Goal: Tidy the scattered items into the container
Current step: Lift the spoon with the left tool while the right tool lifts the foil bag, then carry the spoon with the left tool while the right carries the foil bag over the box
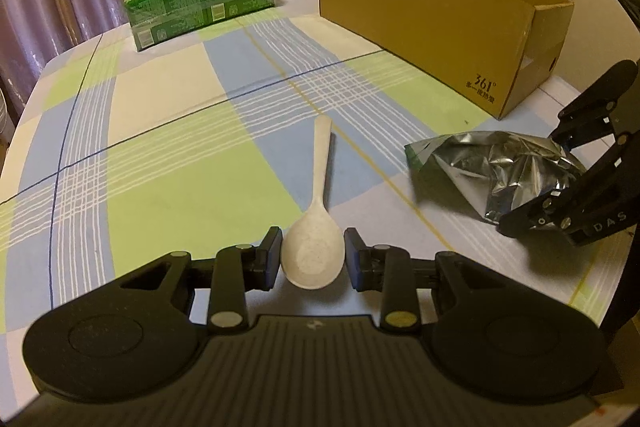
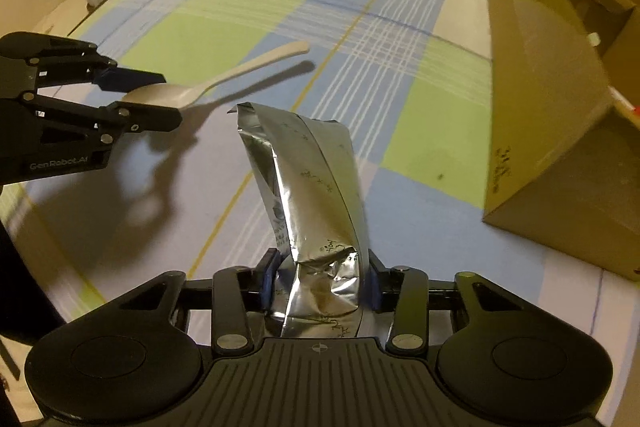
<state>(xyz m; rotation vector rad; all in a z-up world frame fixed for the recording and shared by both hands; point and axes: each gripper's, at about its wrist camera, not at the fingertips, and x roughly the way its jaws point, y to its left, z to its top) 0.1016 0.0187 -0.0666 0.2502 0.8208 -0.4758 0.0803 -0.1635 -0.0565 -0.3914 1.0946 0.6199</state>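
The left gripper [image 1: 313, 257] pinches the bowl of a white spoon [image 1: 314, 227], lifted above the checked tablecloth [image 1: 160, 167]. The right gripper [image 2: 322, 281] is clamped on a crumpled silver foil pouch [image 2: 308, 187]. An open cardboard box [image 1: 432, 23] stands nearby to the right.

Two matte black handheld grippers are seen. The left gripper [image 1: 313, 255] is built on a ribbed central plate stamped with a small crosshair, flanked by two round discs; slotted linkage arms are joined by silver and brass-coloured rivets, and blue pads [image 1: 275, 259] line the fingers. The right gripper [image 2: 320, 281] is made alike. "GenRobot.AI" is printed in white on one body, "DAS" on the other.
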